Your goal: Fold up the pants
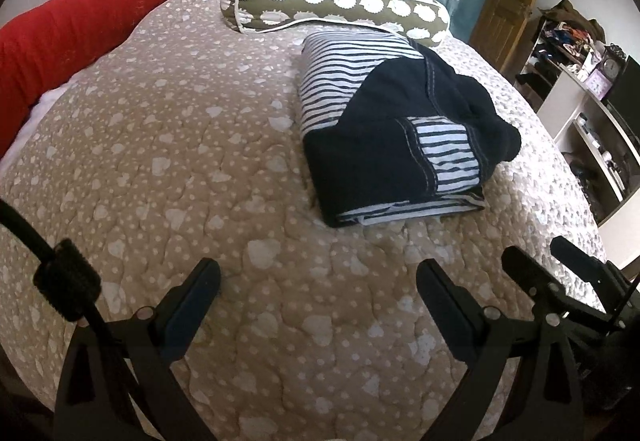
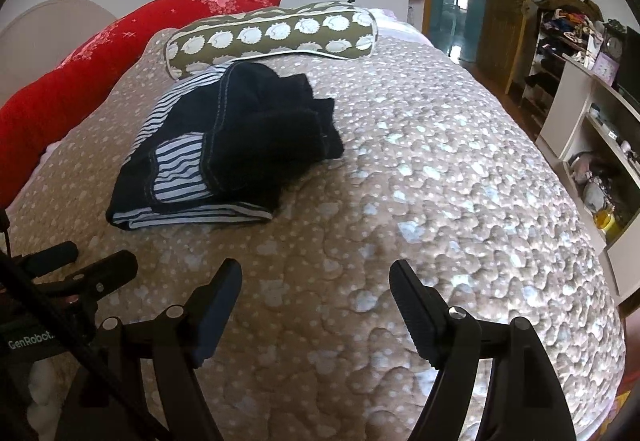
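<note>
The pants (image 1: 384,129), dark navy with black-and-white striped panels, lie folded in a compact bundle on the beige quilted bed (image 1: 180,161). They also show in the right wrist view (image 2: 224,145), with a rumpled dark part on their right side. My left gripper (image 1: 318,281) is open and empty, held above the quilt in front of the pants. My right gripper (image 2: 316,281) is open and empty, to the right of the left one, also short of the pants. The right gripper's fingers (image 1: 528,269) show at the left wrist view's right edge.
An olive bolster pillow with white prints (image 1: 336,3) lies behind the pants. A red blanket roll (image 1: 100,17) runs along the bed's left side. Shelves with clutter (image 2: 592,121) and a wooden door (image 2: 508,1) stand to the right of the bed.
</note>
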### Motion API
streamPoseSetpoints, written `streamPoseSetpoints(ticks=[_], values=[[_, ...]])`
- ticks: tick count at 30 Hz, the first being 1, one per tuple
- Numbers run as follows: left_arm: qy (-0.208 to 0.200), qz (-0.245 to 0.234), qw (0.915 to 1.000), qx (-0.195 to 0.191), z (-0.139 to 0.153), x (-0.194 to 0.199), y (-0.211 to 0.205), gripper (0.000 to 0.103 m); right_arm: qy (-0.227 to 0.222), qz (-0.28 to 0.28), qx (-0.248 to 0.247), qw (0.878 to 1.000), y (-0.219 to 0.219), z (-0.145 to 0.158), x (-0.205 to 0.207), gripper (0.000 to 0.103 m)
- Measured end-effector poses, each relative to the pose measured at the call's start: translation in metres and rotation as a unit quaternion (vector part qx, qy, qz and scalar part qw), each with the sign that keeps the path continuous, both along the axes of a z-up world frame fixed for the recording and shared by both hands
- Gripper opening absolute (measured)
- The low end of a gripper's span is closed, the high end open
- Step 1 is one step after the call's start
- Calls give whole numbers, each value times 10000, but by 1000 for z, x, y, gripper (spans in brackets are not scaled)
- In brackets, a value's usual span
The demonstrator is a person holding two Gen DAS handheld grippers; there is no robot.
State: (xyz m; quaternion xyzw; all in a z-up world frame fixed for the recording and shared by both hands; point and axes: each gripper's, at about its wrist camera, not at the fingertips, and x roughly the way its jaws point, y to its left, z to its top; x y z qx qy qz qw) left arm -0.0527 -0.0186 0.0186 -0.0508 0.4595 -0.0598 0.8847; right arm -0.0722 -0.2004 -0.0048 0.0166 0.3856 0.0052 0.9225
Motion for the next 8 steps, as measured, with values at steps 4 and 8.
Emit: streamPoseSetpoints(ticks=[4,8], values=[[-9,-39,10000,66,0,-2,-1,98,61,36,29,10000,3,-3,2,80],[-65,-13,9999,146,4,-4,-3,98,66,39,28,10000,3,-3,1,80]])
